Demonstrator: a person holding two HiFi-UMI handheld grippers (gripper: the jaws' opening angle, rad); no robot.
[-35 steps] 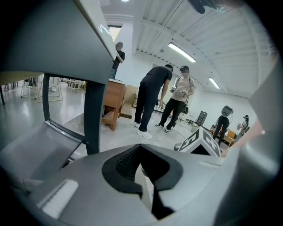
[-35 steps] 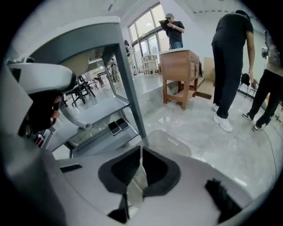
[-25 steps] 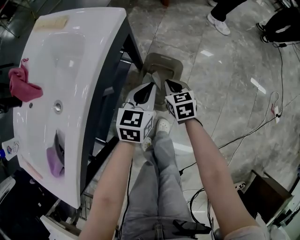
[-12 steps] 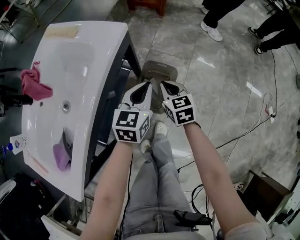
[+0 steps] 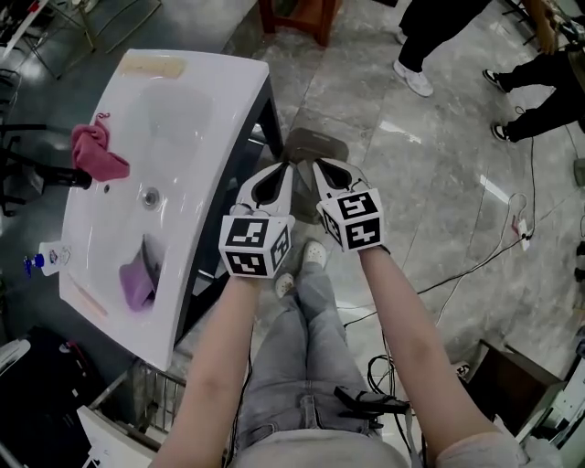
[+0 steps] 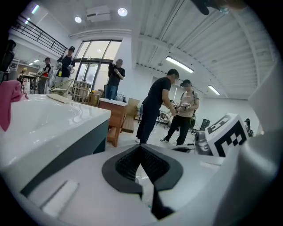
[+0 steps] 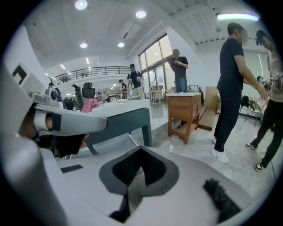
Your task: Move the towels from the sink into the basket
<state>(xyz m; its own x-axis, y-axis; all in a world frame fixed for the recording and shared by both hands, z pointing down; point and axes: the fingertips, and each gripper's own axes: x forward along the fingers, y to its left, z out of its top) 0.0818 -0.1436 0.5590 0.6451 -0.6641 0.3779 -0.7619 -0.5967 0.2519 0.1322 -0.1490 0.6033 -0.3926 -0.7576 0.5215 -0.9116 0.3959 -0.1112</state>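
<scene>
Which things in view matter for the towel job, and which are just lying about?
For the job:
- pink towel, at the sink's edge
- purple towel, in the sink
- tan container on the floor, probably the basket
- left gripper and right gripper, both shut and empty

Lying about:
- bottle
- wooden stool
- floor cables

There are two towels: one pink towel point(image 5: 96, 154) and one purple towel point(image 5: 137, 281). There is one sink point(image 5: 239, 101) and one basket point(image 5: 315, 143). There are two grippers, the left gripper point(image 5: 287, 168) and the right gripper point(image 5: 319, 165), and two cubes, a left cube point(image 5: 254, 245) and a right cube point(image 5: 352, 218). There is one bottle point(image 5: 41, 260) and one wooden stand point(image 5: 297, 18). The left gripper view shows five people: first point(image 6: 45, 70), second point(image 6: 67, 59), third point(image 6: 116, 77), fourth point(image 6: 155, 103), fifth point(image 6: 185, 110).
</scene>
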